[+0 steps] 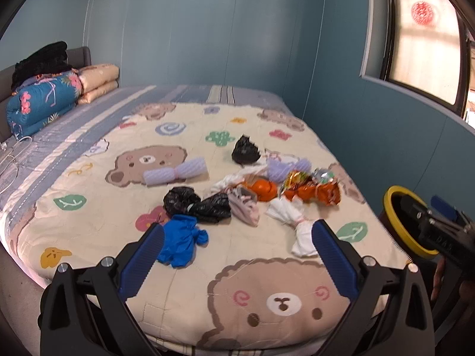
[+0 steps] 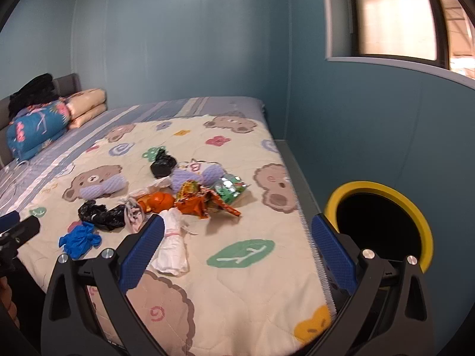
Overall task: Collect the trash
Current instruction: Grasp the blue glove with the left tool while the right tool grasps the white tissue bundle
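Trash lies in a heap on the bear-print quilt [image 1: 267, 281]: a blue glove [image 1: 181, 241] [image 2: 78, 238], black bags [image 1: 197, 204] [image 2: 102, 212], a white knotted bag [image 1: 292, 221] [image 2: 172, 246], orange wrappers [image 1: 308, 191] [image 2: 199, 200], a green wrapper [image 2: 231, 188], lilac wrappers [image 1: 175, 172]. A yellow-rimmed bin [image 2: 383, 222] [image 1: 400, 222] stands right of the bed. My left gripper [image 1: 237, 255] is open and empty above the quilt, near the glove and white bag. My right gripper [image 2: 237, 252] is open and empty, between the white bag and the bin.
Folded blankets [image 1: 44, 101] and black clothing [image 1: 41, 59] sit at the headboard on the far left. A white cable [image 1: 12, 154] lies on the striped sheet. Blue walls close the far side and right; a window [image 1: 427, 38] is at the upper right.
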`<state>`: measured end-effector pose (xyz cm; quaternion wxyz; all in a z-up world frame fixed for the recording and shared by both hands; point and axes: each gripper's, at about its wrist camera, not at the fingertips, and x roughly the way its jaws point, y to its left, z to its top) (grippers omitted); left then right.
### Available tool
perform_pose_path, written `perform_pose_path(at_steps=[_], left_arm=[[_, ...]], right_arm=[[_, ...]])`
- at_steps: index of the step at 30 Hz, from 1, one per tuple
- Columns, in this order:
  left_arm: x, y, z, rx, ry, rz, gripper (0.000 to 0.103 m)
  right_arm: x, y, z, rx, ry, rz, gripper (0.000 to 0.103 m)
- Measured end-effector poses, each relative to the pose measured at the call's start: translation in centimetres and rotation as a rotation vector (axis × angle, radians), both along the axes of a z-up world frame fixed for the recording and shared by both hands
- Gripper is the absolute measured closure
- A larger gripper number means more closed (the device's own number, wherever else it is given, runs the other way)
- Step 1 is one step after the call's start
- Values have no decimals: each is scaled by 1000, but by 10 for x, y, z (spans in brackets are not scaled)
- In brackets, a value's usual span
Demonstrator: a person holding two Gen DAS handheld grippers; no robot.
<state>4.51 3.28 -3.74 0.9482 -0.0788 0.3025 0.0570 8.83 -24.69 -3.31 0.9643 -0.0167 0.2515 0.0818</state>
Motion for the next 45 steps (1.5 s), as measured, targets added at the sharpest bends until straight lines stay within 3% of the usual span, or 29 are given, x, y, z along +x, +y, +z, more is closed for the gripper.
perform_pose_path(at_steps=[7,13,19,26,31,35,40,45], left_arm=[[31,37,-39,-27,185,13,7],[59,70,-71,-57,328,48,7],[86,87,-90,-32,407,87,7],[106,91,-106,-10,447,70,7],[117,93,-118,-24,470,42,7],[124,94,-126,-36,496,21,18],[130,91,-135,-14,531,18,38],[127,91,-132,15,523,23,53]], right_arm=[[49,25,-19,-17,100,101,8],[100,57,-55,-25,275,256,8],[139,83,-91,-65,425,335,8],[154,103,-113,-118,502,375,8],[154,111,-121,-134,508,384,9],[154,114,-128,-147,531,380,22],[152,117,-138,-197,544,371,30],[152,116,-137,-200,562,352,67]])
